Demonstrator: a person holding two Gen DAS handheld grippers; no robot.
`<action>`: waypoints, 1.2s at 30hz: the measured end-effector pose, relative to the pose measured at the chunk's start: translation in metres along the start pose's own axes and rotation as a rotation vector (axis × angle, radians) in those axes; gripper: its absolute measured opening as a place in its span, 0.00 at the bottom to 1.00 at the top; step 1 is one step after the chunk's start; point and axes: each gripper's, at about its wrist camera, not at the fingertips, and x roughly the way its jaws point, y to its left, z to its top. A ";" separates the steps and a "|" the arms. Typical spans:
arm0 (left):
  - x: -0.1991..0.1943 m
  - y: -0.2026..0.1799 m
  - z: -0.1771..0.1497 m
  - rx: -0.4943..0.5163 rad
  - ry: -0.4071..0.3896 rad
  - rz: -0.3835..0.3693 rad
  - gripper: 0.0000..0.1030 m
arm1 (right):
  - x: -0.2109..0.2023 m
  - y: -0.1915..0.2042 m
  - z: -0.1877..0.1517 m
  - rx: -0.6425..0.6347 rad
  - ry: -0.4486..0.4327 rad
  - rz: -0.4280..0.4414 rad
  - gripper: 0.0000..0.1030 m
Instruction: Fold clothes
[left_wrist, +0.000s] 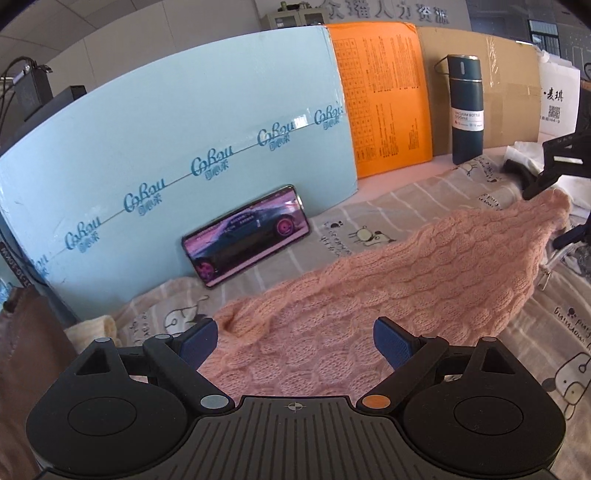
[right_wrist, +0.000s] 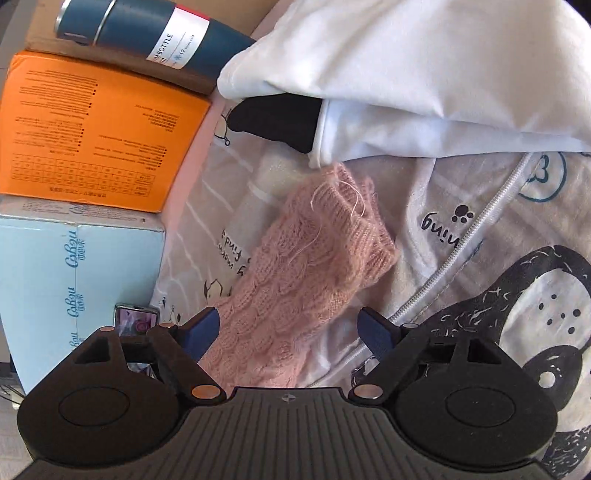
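A pink cable-knit sweater lies spread on a printed grey bedsheet. My left gripper is open just above its near part, blue pads on either side of the knit. One sleeve stretches away to the right, where my right gripper shows as a dark shape over the cuff. In the right wrist view my right gripper is open over that pink sleeve, the ribbed cuff ahead of the fingers. Neither gripper holds anything.
A phone leans on a light blue box. An orange box, a cardboard box and a dark teal vacuum bottle stand behind. A white garment and a zipped printed garment lie by the cuff.
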 end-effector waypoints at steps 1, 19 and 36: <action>0.004 -0.001 0.003 -0.007 -0.004 -0.031 0.91 | 0.002 -0.001 0.000 0.006 -0.014 0.008 0.79; 0.078 -0.027 0.010 -0.010 0.058 -0.061 0.91 | 0.003 -0.001 -0.014 -0.080 -0.282 -0.027 0.15; 0.008 -0.005 -0.004 0.010 0.012 0.028 0.91 | -0.074 -0.006 -0.055 -0.165 -0.503 -0.039 0.11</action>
